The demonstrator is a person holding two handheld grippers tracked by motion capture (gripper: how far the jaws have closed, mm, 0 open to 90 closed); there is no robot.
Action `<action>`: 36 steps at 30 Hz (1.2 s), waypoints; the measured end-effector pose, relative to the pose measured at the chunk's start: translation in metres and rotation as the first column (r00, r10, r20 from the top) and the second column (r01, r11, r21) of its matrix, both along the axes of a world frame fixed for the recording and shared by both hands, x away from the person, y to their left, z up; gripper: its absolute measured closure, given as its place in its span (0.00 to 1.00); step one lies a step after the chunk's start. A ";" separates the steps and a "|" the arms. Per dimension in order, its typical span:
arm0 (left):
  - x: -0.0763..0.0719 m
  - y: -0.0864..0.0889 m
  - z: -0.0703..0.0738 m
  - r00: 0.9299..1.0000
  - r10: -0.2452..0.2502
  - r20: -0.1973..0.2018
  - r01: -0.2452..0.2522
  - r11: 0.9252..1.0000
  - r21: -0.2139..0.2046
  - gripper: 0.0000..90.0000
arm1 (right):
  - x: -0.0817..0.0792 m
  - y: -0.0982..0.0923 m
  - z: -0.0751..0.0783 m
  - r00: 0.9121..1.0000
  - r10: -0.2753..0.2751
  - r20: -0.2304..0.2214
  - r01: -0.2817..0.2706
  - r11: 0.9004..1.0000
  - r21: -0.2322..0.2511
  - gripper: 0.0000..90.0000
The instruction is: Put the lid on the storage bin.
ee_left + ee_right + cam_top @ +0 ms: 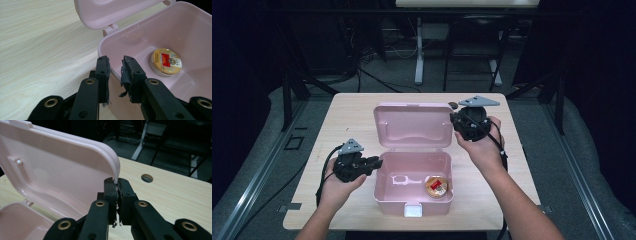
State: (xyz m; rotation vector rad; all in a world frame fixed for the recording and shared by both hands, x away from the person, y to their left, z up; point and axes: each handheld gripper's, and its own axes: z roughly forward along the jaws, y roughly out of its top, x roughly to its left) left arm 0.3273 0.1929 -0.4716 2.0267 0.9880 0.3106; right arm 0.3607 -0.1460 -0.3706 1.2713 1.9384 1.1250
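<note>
An open pink box [412, 202] stands on the wooden table, its lid [412, 125] raised behind it. Inside, at the right, lies a round gold tin [436, 186] with a red label. My left gripper [377, 162] is at the box's left wall. In the left gripper view, that gripper [115, 65] is shut on the rim of the box [140, 27], with the tin [165, 62] beyond. My right gripper [454, 120] is at the lid's right edge. In the right gripper view, the gripper [117, 185] is pinching the edge of the lid [62, 170].
The table [347, 115] has bare wood on both sides of the box. A round cable hole [146, 178] lies behind the lid's right corner. A white latch [413, 210] sits on the box's front wall. Desk legs and cables stand on the floor beyond the table's far edge.
</note>
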 end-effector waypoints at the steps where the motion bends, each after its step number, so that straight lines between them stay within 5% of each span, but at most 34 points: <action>1: 0.000 0.000 0.000 1.000 -0.001 0.000 0.001 1.000 0.000 0.83 | -0.003 0.000 -0.001 1.000 0.002 0.012 -0.002 1.000 -0.003 0.96; 13: 0.001 0.000 0.002 1.000 -0.012 0.004 0.012 1.000 -0.016 0.80 | -0.029 -0.001 -0.008 0.996 0.007 0.093 -0.008 1.000 0.006 0.96; 21: -0.001 0.004 0.017 0.998 -0.010 0.060 0.012 0.999 -0.038 0.78 | -0.049 -0.001 -0.017 0.988 0.001 0.156 -0.005 1.000 0.027 0.96; 36: -0.009 0.007 0.034 0.989 -0.014 0.146 0.023 0.998 -0.066 0.72 | -0.069 0.000 -0.025 0.981 -0.002 0.192 -0.005 0.999 0.036 0.96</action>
